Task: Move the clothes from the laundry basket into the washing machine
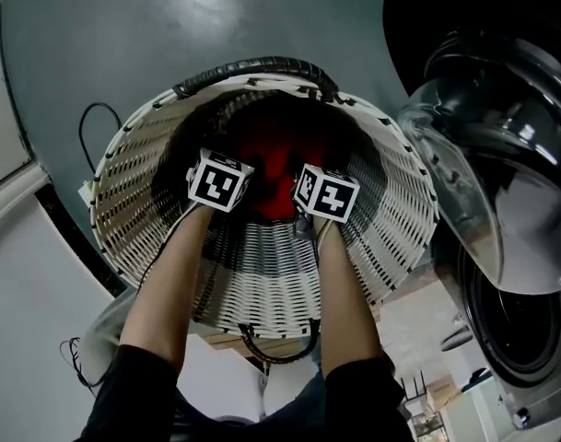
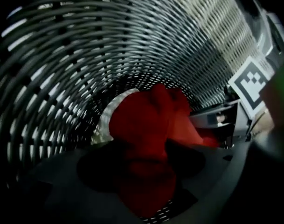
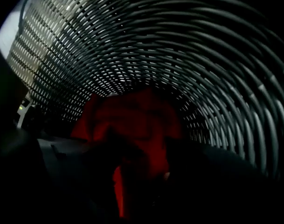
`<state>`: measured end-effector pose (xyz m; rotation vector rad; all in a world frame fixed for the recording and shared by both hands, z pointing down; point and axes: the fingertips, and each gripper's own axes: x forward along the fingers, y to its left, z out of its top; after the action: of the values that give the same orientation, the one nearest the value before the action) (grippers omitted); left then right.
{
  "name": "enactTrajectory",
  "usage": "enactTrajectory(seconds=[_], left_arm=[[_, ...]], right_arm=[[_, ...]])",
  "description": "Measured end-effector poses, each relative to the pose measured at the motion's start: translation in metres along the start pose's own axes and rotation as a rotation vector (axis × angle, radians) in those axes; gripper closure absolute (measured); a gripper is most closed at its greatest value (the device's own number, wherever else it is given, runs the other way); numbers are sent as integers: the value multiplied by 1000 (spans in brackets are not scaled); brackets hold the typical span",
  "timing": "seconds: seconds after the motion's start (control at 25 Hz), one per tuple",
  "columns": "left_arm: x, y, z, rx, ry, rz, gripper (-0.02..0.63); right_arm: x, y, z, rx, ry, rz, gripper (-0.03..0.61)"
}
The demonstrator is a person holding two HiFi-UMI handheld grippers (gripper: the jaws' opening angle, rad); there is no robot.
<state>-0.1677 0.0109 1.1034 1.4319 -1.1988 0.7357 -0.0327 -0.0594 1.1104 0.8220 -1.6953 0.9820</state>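
ITEM: laundry transfer, pick-up stage (judged; nothing lifted yet).

- Laundry basket (image 1: 123,155): white wicker, black handles, on dark floor (image 1: 96,26). Both forearms reach deep inside.
- Red garment (image 1: 273,178): bunched at basket bottom, no clear long axis. In head view it sits betw. the two marker cubes (image 1: 216,180).
- Pale strip (image 2: 107,120): at left edge of red heap. Cloth or basket base, can't tell.
- Left tool (image 2: 144,167): jaws spread wide, pointing steeply down. Red cloth fills the gap betw. them, pads not pinching it.
- Right tool (image 3: 146,167): same, jaws apart, red cloth straight ahead and betw. them, no grip seen. View v. dark.
- Washing machine (image 1: 515,330): at person's right, door (image 1: 483,182) swung open, drum mouth dark.

KEY RELATION: garment lies directly below/ahead of both tools, already inside both jaw gaps. Neither hand clearly nearer. Left view shows more cloth bulk.

NEXT (est.): close both tools on heap, lift clear of rim, carry rightward to drum.

RISK (est.): loose bunch, part may trail or snag wicker.
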Motion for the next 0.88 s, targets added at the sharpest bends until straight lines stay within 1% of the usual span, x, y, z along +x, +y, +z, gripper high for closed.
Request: enactTrajectory(seconds=[0.04, 0.08, 0.12, 0.16, 0.2, 0.24, 0.28, 0.36, 0.52, 0.64, 0.76, 0.88], left_arm=[[3, 3, -2, -3, 10, 6, 293], [5, 4, -4, -18, 21, 5, 329], [7, 4, -7, -33, 33, -1, 364], [8, 3, -9, -42, 39, -8, 394], [8, 3, -10, -42, 36, -12, 465], [8, 3, -9, -35, 23, -11, 513], [6, 3, -7, -25, 7, -9, 539], [1, 1, -3, -8, -18, -18, 558], [-19, -15, 17, 0, -89, -70, 565], [-39, -29, 31, -11, -135, -94, 566], [-64, -43, 41, 10, -164, -98, 566], [-99, -52, 52, 8, -207, -99, 566]], right_arm=[[2, -3, -2, 4, 6, -18, 324], [5, -7, -5, 4, 17, -39, 405], [6, -11, -9, 6, 32, -54, 456], [8, -14, -13, 9, 44, -59, 529], [9, -14, -16, 13, 52, -55, 565], [10, -14, -17, 16, 52, -45, 566], [10, -12, -15, 17, 45, -33, 566], [6, -7, -6, 13, 6, -5, 568], [-13, 9, 11, 22, -53, 63, 568], [-35, 27, 26, -7, -95, 98, 568], [-63, 38, 40, -8, -146, 109, 569], [-96, 45, 50, -7, -184, 113, 569]])
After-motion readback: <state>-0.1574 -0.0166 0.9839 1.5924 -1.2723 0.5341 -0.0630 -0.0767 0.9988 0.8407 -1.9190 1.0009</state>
